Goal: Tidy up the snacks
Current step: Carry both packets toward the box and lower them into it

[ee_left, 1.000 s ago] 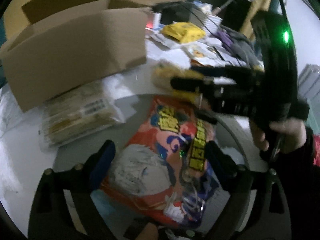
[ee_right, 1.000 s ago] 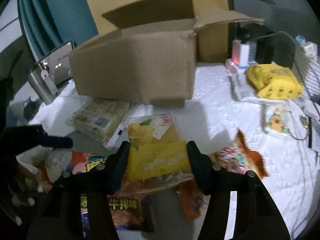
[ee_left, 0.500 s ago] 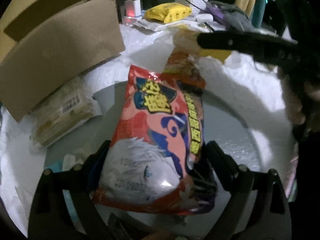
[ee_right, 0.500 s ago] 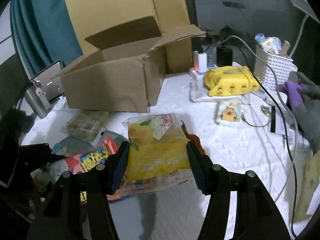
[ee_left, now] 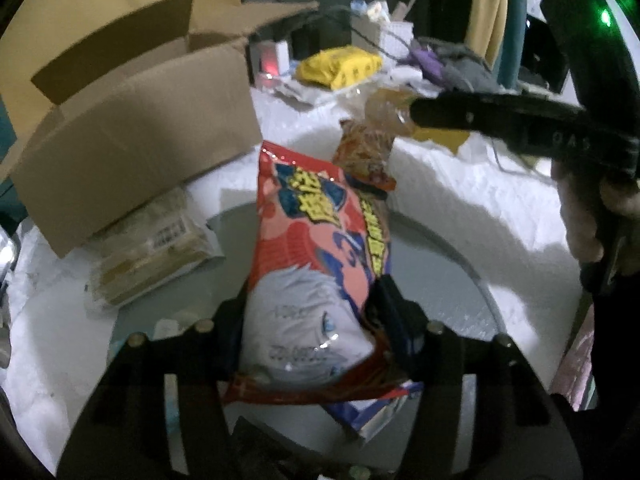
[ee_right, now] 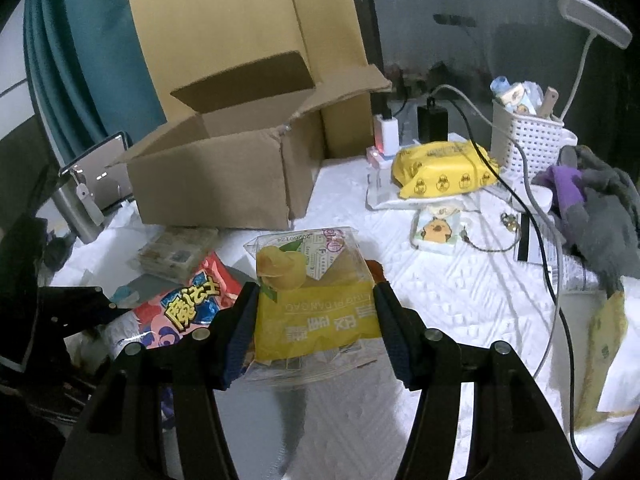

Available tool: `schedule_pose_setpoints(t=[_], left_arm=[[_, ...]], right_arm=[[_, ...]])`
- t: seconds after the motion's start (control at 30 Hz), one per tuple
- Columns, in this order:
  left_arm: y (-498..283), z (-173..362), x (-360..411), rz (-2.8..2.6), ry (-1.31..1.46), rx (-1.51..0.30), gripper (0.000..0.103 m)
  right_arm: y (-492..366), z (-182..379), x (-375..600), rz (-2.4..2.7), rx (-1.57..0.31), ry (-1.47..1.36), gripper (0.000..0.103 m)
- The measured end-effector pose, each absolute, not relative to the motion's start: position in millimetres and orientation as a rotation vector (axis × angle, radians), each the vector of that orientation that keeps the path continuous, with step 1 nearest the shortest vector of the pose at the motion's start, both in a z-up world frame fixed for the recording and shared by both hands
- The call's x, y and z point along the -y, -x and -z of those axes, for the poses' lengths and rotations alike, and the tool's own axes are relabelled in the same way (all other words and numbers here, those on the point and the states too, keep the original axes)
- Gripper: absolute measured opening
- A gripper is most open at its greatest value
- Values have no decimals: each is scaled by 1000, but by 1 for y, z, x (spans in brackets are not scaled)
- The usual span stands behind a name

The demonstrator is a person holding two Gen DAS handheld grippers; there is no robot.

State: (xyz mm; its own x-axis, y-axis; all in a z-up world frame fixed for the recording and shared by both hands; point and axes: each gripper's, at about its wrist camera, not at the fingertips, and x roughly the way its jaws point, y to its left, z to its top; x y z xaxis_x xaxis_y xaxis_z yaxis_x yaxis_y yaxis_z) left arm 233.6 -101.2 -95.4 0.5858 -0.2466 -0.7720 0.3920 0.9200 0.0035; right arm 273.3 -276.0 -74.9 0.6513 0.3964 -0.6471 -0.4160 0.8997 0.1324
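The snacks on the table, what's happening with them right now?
A person is sorting snacks with two handheld grippers. The left gripper has just closed its jaws on a red snack bag; the right gripper holds a yellow cake packet above the white table. The open cardboard box stands behind them.

a lived-in home room: teal curtain (ee_right: 92, 60), desk lamp (ee_right: 592, 20), white basket (ee_right: 528, 140) of toiletries, clothes (ee_right: 600, 200), chargers (ee_right: 386, 132) on a cluttered surface (ee_right: 460, 280)

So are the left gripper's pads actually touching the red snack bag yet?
Touching. The left wrist view shows the left gripper, whose jaws have just been closing, with both pads pressed into the sides of the red snack bag, creasing it.
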Motion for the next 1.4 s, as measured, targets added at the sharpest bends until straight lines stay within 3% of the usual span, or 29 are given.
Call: schedule_pose_setpoints(t=[0.57, 1.4], left_arm=[[-232, 40, 41, 281, -79, -714, 59], [-292, 5, -50, 179, 10, -604, 59]], right_arm=[[-278, 41, 241, -494, -663, 79, 61], [-327, 25, 172, -547, -632, 128, 61]])
